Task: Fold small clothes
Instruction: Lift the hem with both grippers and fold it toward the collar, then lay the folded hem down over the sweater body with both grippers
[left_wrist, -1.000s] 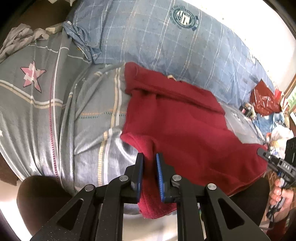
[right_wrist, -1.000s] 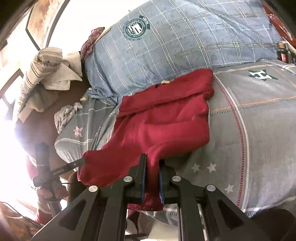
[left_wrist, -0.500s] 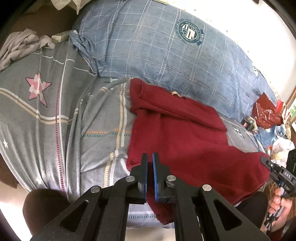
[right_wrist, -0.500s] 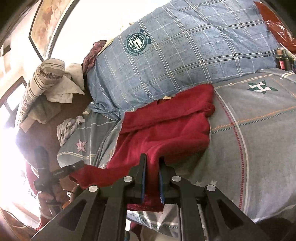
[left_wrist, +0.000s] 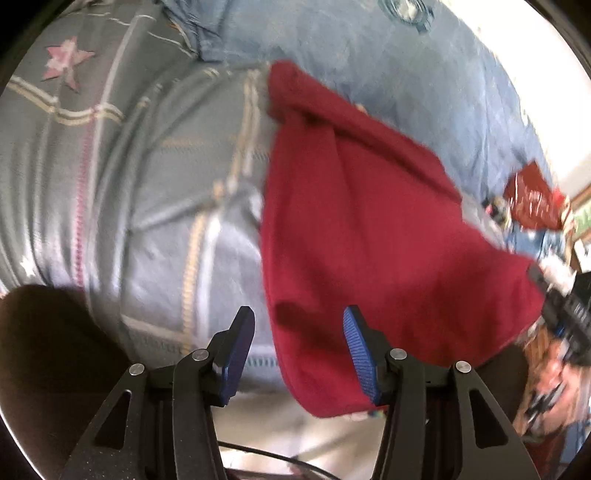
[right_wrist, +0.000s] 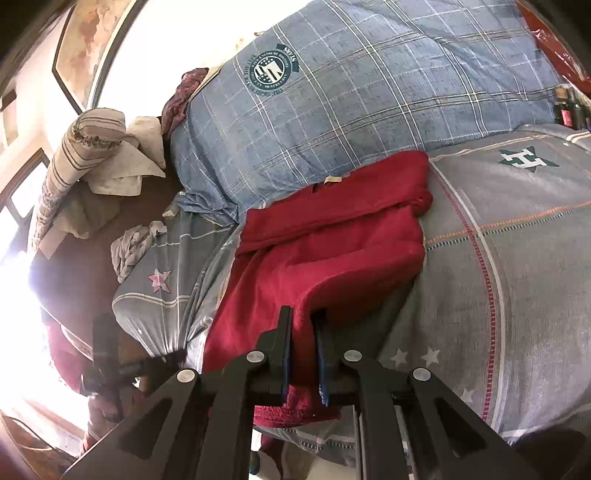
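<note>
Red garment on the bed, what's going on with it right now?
A person with a tool in each hand is folding a red garment on a grey patterned bedspread. The right tool is shut on the garment's near edge, holding it up off the bed. The left tool has just been opening; its blue pads stand apart with the other near corner between them, not pressed. A blue checked duvet lies behind.

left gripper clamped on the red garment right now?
No, the left gripper has just been opening; its pads stand apart, the red garment's edge loose between them.
</note>
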